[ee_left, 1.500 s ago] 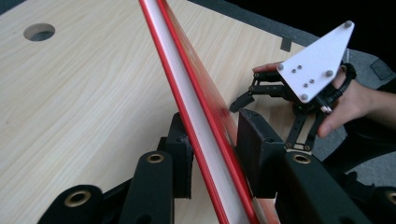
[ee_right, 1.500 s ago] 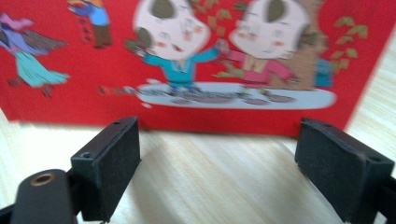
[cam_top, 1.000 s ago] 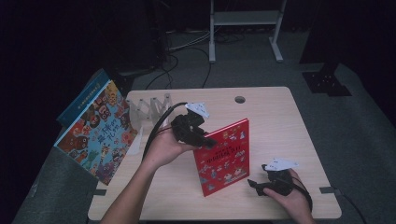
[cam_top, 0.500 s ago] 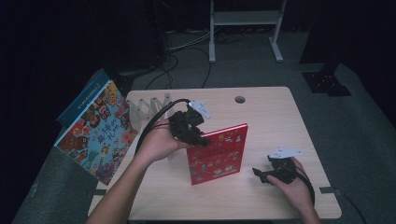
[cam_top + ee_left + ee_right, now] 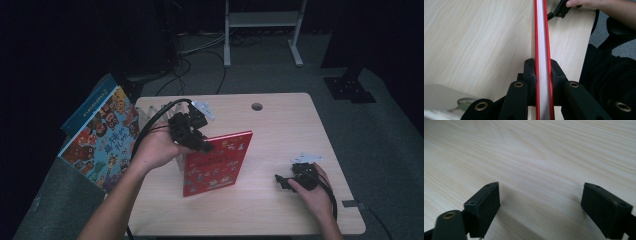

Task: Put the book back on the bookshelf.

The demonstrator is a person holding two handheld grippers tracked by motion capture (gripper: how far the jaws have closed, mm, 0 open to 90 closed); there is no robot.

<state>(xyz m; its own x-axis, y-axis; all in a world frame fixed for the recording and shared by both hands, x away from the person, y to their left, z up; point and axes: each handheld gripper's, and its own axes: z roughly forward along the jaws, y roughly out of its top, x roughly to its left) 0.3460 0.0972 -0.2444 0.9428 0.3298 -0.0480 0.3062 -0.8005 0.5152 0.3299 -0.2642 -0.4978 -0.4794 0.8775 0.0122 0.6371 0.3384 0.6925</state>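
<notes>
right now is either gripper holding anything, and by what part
The left gripper is shut on the red book, clamped across its top edge near the upper left corner, standing it on the table. The right gripper is open and holds nothing.

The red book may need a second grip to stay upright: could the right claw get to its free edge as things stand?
Probably yes. The right claw sits open on bare table beside the red book, with nothing lying between them; the left claw pinches the far top edge.

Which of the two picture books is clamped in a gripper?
The red-covered book, held upright by the left gripper; the blue-covered book leans untouched off the table's left edge.
</notes>
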